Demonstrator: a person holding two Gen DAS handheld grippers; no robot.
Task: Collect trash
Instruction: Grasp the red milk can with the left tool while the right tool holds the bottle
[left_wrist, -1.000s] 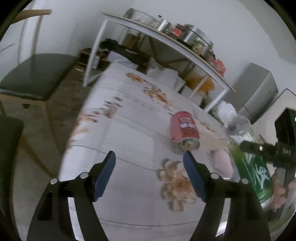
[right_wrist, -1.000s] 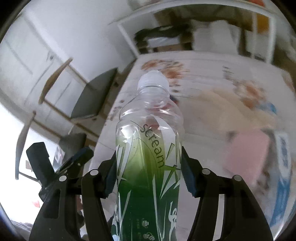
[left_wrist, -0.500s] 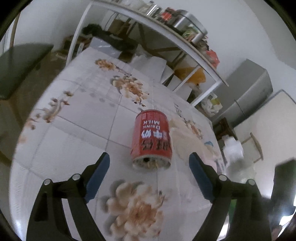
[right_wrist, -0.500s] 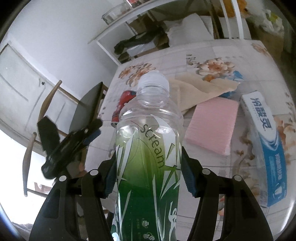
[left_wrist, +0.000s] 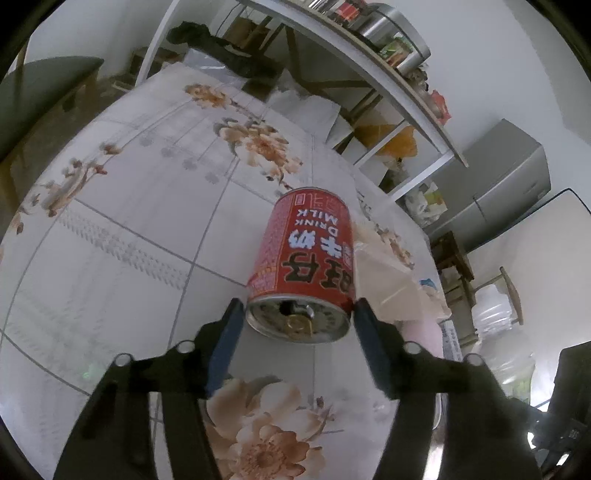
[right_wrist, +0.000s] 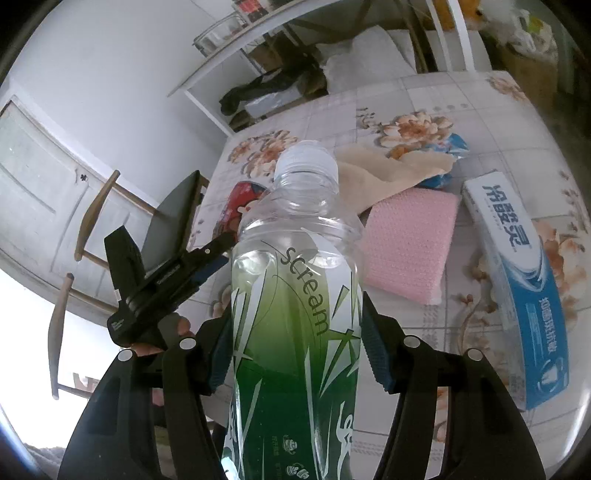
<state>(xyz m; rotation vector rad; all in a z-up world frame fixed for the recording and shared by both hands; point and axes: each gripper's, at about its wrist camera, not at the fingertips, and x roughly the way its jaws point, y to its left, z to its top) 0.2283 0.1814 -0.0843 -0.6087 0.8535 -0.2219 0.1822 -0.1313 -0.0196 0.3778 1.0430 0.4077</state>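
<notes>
A red milk drink can (left_wrist: 308, 254) lies on its side on the floral tablecloth (left_wrist: 122, 236), its opened end toward me. My left gripper (left_wrist: 298, 314) has a blue pad on each side of that end, touching or nearly touching it. My right gripper (right_wrist: 297, 306) is shut on a clear bottle with a green label (right_wrist: 295, 295), held upright above the table. The can (right_wrist: 240, 203) and the left gripper (right_wrist: 207, 258) also show in the right wrist view, behind the bottle.
A beige cloth (right_wrist: 384, 173), a pink sponge (right_wrist: 410, 240), a blue-and-white toothpaste box (right_wrist: 517, 280) and a blue wrapper (right_wrist: 450, 147) lie on the table. A white shelf rack (left_wrist: 351, 48) stands behind it. Chairs (right_wrist: 173, 214) stand at the left edge.
My left gripper moved forward to the can and closed in until its pads flank the can's open end. My right gripper kept the bottle and shifted a little.
</notes>
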